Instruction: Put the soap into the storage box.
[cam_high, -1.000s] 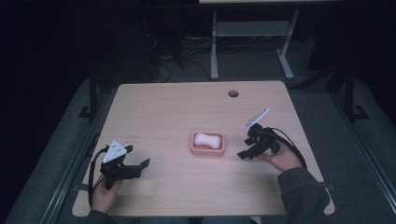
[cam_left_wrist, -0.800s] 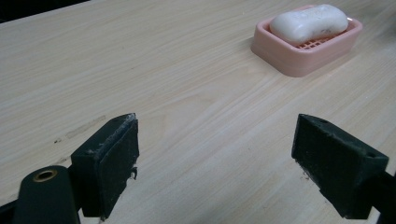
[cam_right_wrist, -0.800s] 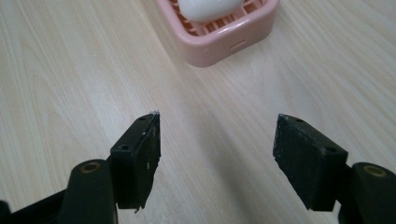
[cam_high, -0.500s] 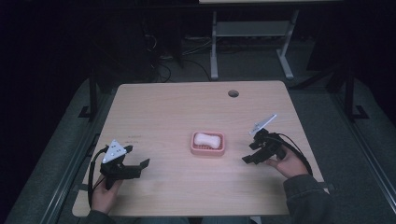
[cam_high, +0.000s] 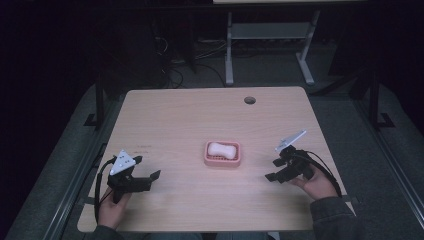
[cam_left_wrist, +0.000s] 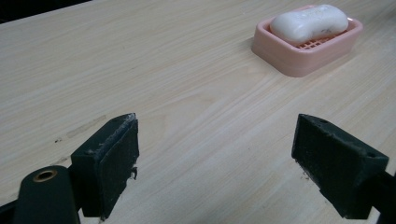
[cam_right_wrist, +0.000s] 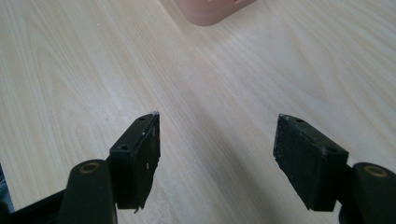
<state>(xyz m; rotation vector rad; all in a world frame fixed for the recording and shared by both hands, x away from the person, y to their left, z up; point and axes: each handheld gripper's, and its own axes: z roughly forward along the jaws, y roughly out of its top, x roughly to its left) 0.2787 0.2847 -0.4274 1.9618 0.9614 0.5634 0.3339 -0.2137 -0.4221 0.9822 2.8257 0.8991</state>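
Soap waiting between two idle grippers

Soap bar is lying in its pink dish mid-surface — left gripper and right gripper are both hovering well apart from it, fingers spread, pinching nothing. It is likely slick and light — best taken across its narrow waist.

The left gripper hangs low over a pale wooden table, its two black jaws spread wide with nothing but bare wood grain between them. Well ahead, toward the upper right, a pink soap dish sits on the tabletop with a white bar of soap lying in it on a slotted floor.
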